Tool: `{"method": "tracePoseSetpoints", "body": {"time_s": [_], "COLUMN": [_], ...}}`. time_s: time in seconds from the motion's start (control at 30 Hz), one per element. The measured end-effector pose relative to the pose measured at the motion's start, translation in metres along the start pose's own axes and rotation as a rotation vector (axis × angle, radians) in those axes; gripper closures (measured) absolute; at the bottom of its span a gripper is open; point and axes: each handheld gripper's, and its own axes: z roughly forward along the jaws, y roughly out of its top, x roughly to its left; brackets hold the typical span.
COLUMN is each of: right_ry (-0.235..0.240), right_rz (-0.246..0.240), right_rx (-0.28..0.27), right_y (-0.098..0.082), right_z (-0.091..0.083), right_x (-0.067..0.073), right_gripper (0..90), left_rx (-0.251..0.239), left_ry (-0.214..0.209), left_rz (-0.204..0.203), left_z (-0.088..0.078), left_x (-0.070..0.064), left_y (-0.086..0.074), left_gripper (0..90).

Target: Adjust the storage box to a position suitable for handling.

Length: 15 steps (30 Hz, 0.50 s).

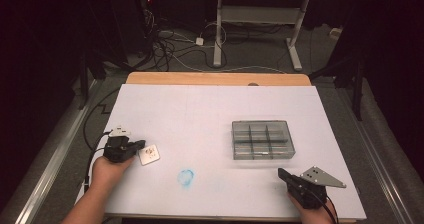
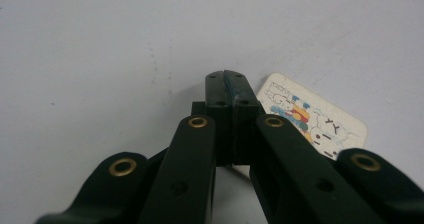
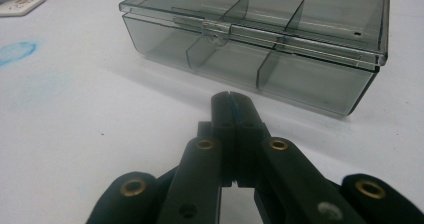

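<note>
Your right gripper point(image 1: 285, 175) rests closed and empty, near the lidded clear compartment box point(image 1: 263, 139). Your left gripper point(image 1: 140, 144) is also pressed together, just beside the small cartoon card point(image 2: 312, 117).

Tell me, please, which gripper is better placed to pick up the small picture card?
Probably the left. The left gripper rests with its shut tips right beside the card, while the right gripper sits across the table, pointing at the closed clear box.
</note>
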Motion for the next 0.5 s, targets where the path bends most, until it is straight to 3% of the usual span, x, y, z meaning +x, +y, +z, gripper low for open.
{"method": "tracePoseSetpoints", "body": {"time_s": [0.1,0.23,0.33,0.43,0.5], "right_ry": [0.0,0.0,-0.001,-0.001,-0.003], "right_rz": [-0.002,-0.001,-0.001,-0.003,0.0], "right_rx": [0.0,0.001,0.001,-0.001,-0.003], "right_y": [0.0,0.0,0.0,0.0,0.001], "right_z": [0.0,0.0,0.0,0.0,-0.001], "right_x": [0.0,0.0,0.001,0.001,0.001], "right_gripper": [90.0,90.0,90.0,90.0,90.0], "left_rx": [0.011,0.027,0.028,0.017,-0.014], "left_ry": [-0.017,-0.038,-0.055,-0.054,-0.096], "left_rz": [0.026,0.089,0.101,0.088,0.047], "left_z": [-0.003,-0.005,-0.007,-0.008,-0.014], "left_x": [-0.008,-0.025,-0.032,-0.034,-0.034], "left_y": [-0.003,-0.009,-0.012,-0.015,-0.02], "left_gripper": [87.8,87.7,87.7,87.6,87.3]}}
